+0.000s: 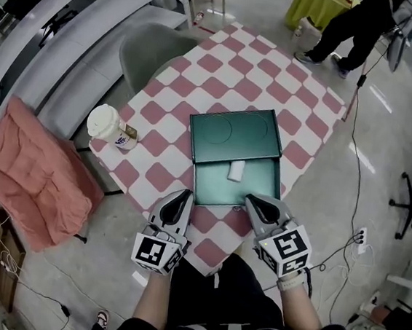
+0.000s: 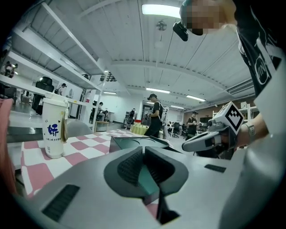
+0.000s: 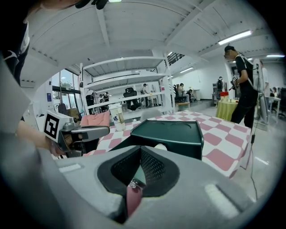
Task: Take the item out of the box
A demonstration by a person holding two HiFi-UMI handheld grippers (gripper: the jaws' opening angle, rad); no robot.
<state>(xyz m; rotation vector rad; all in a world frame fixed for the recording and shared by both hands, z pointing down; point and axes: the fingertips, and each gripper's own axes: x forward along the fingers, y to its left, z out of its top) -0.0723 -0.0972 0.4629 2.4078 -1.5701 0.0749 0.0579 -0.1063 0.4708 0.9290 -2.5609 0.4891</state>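
Observation:
A dark green box point(image 1: 232, 135) lies on the pink-and-white checked table point(image 1: 223, 74), its drawer tray point(image 1: 211, 188) slid out toward me. A small white item point(image 1: 236, 172) rests in the tray near the box mouth; its top also peeks over the rim in the right gripper view point(image 3: 160, 146). My left gripper point(image 1: 185, 194) is shut and empty, hovering at the tray's near left corner. My right gripper point(image 1: 249, 198) is shut with nothing in it, its tip at the tray's near right edge. The box point(image 2: 134, 144) lies just beyond the left jaws.
A white paper cup point(image 1: 108, 125) stands at the table's left edge. A pink cloth point(image 1: 33, 172) is draped over furniture to the left, and a grey chair point(image 1: 156, 49) stands behind the table. A person point(image 1: 352, 29) stands at the far right. Cables run across the floor point(image 1: 355, 169).

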